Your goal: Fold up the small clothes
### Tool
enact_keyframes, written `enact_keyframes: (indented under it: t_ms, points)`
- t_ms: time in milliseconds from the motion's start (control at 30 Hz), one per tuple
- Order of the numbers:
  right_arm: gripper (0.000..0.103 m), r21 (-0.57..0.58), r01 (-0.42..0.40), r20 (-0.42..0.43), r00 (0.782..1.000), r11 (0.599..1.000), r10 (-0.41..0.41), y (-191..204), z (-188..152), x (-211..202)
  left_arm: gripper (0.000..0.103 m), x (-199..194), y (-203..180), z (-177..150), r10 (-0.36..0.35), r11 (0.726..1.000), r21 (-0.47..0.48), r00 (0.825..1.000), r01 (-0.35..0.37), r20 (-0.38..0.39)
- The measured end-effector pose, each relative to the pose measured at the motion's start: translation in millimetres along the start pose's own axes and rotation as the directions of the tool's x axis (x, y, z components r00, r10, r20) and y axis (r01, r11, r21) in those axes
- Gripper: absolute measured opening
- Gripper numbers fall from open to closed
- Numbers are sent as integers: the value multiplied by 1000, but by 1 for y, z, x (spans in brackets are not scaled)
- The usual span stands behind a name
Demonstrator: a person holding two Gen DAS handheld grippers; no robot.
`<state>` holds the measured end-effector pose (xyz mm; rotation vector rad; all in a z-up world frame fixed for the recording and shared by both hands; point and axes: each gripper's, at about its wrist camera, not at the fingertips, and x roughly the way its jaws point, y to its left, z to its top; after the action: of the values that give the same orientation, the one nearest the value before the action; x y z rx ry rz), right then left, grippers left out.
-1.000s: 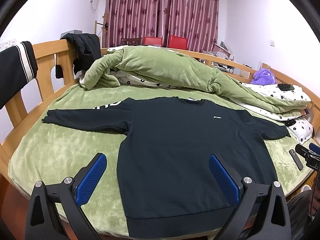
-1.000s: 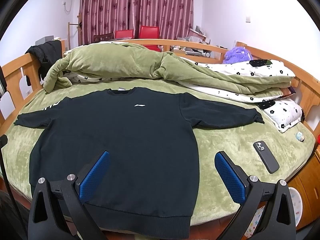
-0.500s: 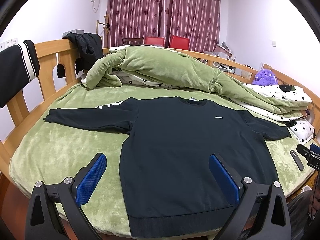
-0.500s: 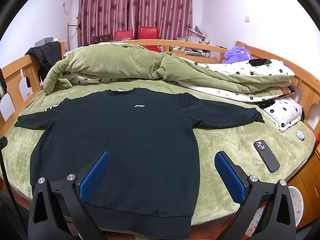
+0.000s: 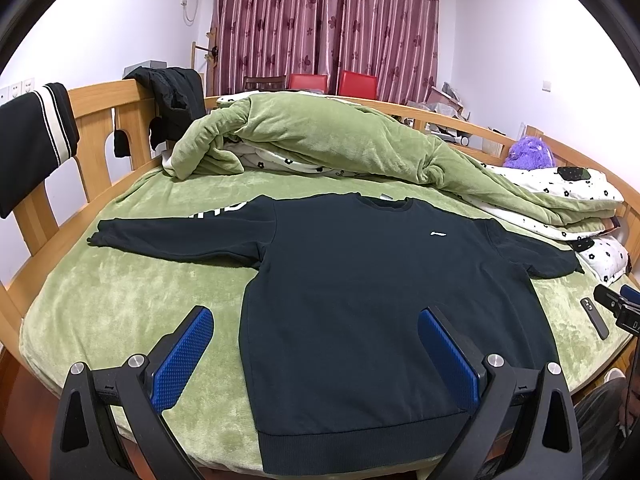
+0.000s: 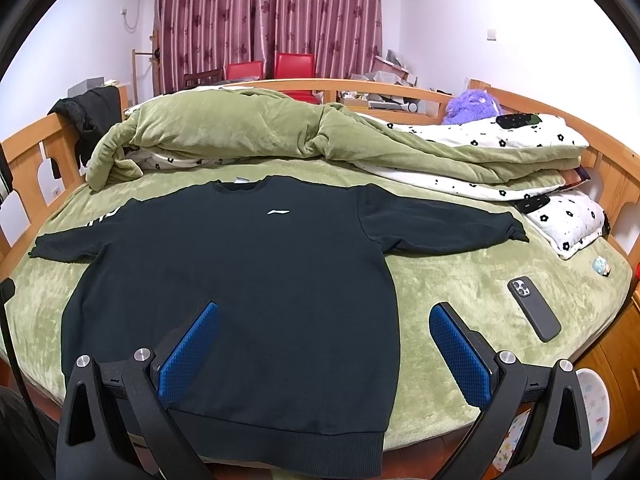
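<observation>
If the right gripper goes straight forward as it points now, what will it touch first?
Most likely the black sweatshirt: the open right gripper points over its lower right side, above the hem. Depth is unclear, so it might reach the green blanket instead.

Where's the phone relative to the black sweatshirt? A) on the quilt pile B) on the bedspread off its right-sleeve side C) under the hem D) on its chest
B: the phone lies flat on the green bedspread, clear of the sweatshirt, out past the sleeve nearest the right gripper.
</observation>
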<state>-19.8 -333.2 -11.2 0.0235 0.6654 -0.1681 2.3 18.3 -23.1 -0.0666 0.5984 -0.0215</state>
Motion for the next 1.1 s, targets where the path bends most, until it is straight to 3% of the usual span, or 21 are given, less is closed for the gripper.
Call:
enact_keyframes:
  t_ms: [1100]
  points:
    - [103, 2, -3, 6, 1000, 1000, 3, 2, -2, 1, 103, 5, -8, -1, -9, 1000, 8, 1000, 10, -13]
